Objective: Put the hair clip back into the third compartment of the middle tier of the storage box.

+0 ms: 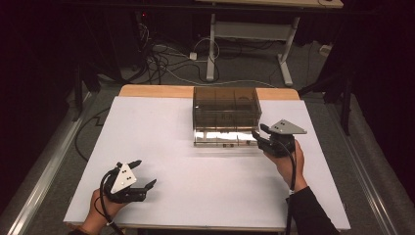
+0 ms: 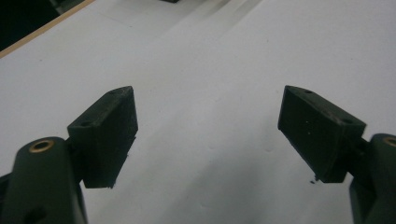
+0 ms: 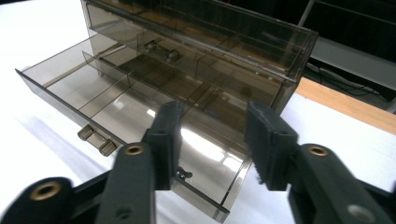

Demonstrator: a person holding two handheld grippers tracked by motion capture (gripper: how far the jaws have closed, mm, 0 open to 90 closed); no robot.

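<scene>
- Nearest, the left gripper (image 1: 139, 182) rests low at the front left of the white table (image 1: 161, 147), its jaws spread wide over bare tabletop with nothing between them.
- Farther in, on the right, the right gripper (image 1: 256, 135) sits at the front right corner of the pulled-out drawer (image 3: 130, 112); its jaws stand partly apart, straddling that corner from above, and they do not look closed on it.
- Beyond it, toward the far middle of the table, stands the smoked clear plastic organiser (image 1: 225, 105), with its bottom drawer drawn out toward the person and the upper one pushed in.
- Handling, as a guess: thin rigid plastic, light and slick, likely to scoot on the smooth table if pushed hard, and prone to crack under a tight pinch. The small front handle (image 3: 97, 140) or the front wall seems the safest hold; steadying the case would help.
- Count: one organiser, two drawers seen, one handle on each, three compartments in the open drawer, two grippers.
</scene>
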